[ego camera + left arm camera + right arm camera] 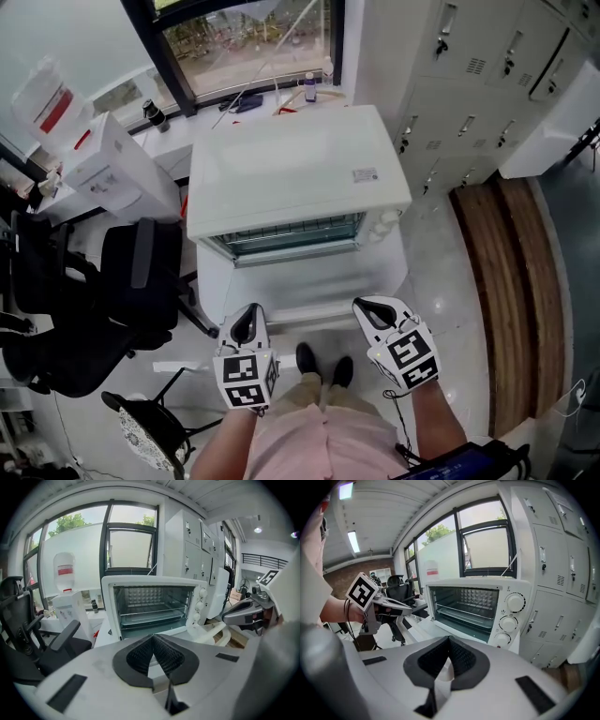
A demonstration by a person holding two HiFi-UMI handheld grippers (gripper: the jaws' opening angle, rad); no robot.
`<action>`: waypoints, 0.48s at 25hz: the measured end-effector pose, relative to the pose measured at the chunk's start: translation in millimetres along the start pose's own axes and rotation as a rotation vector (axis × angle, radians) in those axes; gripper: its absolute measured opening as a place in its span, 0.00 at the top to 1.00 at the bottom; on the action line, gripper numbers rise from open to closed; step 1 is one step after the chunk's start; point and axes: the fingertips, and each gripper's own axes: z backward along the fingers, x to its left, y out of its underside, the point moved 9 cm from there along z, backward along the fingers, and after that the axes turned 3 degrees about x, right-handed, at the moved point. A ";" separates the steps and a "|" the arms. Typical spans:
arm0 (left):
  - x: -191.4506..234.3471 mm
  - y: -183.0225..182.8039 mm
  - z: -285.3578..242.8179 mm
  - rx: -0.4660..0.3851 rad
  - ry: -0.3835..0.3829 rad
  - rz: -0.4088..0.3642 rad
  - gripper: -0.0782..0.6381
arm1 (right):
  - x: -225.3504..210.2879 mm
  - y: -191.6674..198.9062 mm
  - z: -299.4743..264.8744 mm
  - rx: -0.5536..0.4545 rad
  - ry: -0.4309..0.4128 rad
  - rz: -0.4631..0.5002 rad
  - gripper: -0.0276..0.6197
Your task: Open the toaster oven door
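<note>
The white toaster oven (298,169) stands in front of me with its door (300,281) swung down flat. The door's handle (309,314) is nearest to me. The oven's cavity and wire rack (150,606) lie open to view, with three knobs (509,620) on its right side. My left gripper (247,324) hovers just short of the handle's left end, shut and holding nothing. At the handle's right end is my right gripper (375,312), likewise shut and holding nothing. Neither gripper touches the door. The jaw tips of each gripper (153,637) (449,639) meet.
A black office chair (94,281) stands close on the left, and a small stool (150,433) by my left leg. Grey lockers (469,75) line the right side, next to a wooden floor strip (511,281). Behind the oven, small items lie on a window sill (253,98).
</note>
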 end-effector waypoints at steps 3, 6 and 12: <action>-1.3 4.8 0.7 0.005 -0.006 -0.010 0.87 | 2.0 4.6 0.1 0.005 -0.005 -0.005 0.95; -2.9 6.7 -0.2 0.006 -0.012 -0.026 0.87 | 2.2 7.6 -0.2 0.009 -0.007 -0.008 0.95; -3.4 16.6 -0.4 0.020 -0.008 -0.024 0.87 | 5.6 14.8 -1.2 0.025 -0.007 -0.002 0.95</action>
